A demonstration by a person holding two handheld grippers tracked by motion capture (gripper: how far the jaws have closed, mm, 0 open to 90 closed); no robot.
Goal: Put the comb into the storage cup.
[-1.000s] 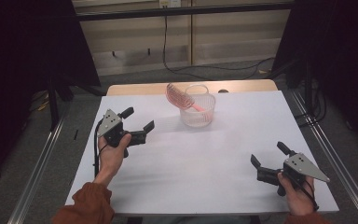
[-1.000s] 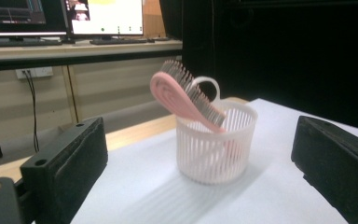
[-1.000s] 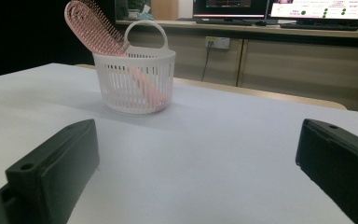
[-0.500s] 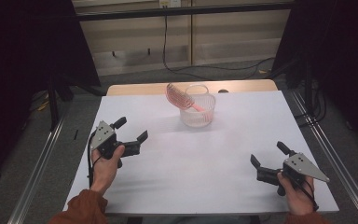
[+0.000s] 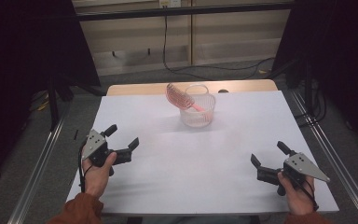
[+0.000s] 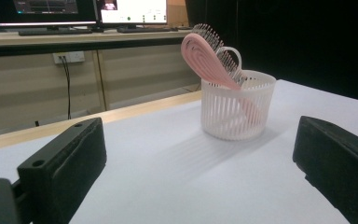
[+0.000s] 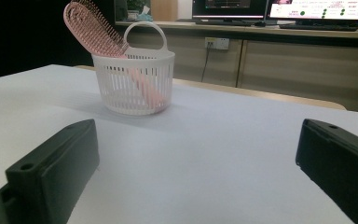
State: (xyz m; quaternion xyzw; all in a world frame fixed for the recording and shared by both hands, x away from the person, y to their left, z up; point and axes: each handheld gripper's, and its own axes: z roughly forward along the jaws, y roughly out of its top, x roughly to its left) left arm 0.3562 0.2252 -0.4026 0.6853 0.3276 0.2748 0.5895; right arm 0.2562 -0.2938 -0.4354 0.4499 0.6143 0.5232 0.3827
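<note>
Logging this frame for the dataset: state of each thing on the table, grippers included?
hairbrush: handle down in the basket, head leaning out over the rim
basket: upright on the table, handle up
left gripper: open, holding nothing, away from the basket
right gripper: open, holding nothing, near the table's right front

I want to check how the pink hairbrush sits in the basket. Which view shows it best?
The right gripper view: the pink hairbrush leans with its bristled head above the rim of the white basket, its handle visible through the slats. The left gripper view shows its smooth back. The high view shows it small.
</note>
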